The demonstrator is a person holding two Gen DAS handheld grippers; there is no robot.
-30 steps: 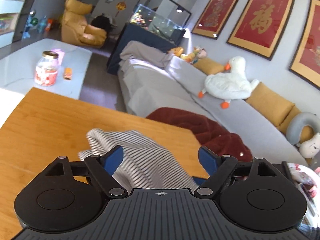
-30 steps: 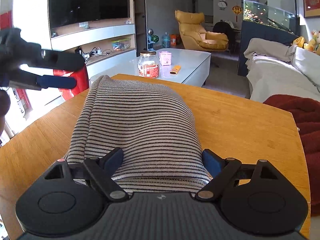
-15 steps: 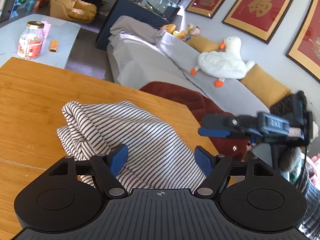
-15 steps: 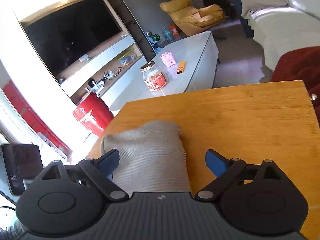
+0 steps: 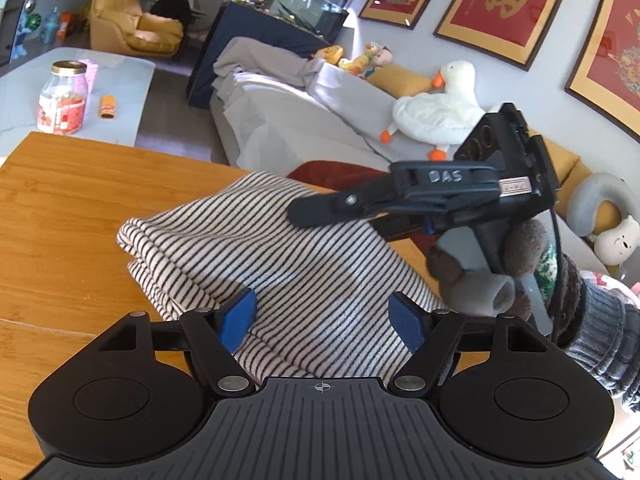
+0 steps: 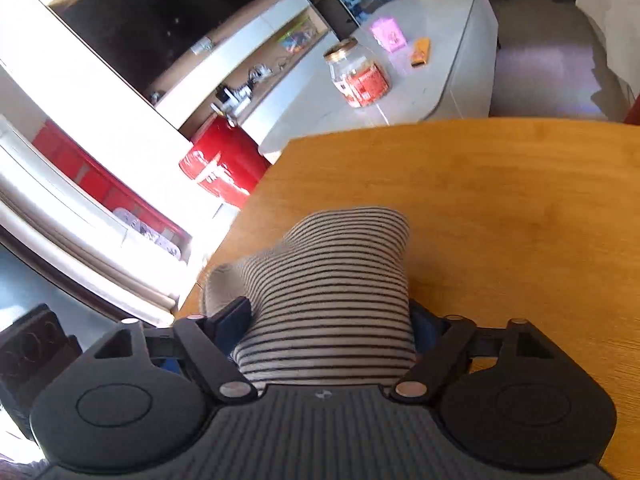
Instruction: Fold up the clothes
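A black-and-white striped garment [image 5: 280,256] lies folded in layers on the wooden table [image 5: 60,216]. My left gripper [image 5: 322,316] is open, its blue pads on either side of the near part of the cloth. The right gripper shows in the left wrist view [image 5: 304,214], held in a gloved hand, reaching over the far right side of the garment. In the right wrist view the right gripper [image 6: 332,320] is open, with the striped garment [image 6: 332,300] bunched up between its fingers.
A red blanket [image 5: 332,170] lies past the table's far edge by a grey sofa [image 5: 288,120]. A white coffee table [image 6: 420,76] with a jar [image 6: 360,76] stands beyond. A red bin [image 6: 220,160] stands left of the table.
The right gripper has swung down and left over the garment, which now bunches between its fingers. The left gripper has moved closer over the cloth. Both stay open.
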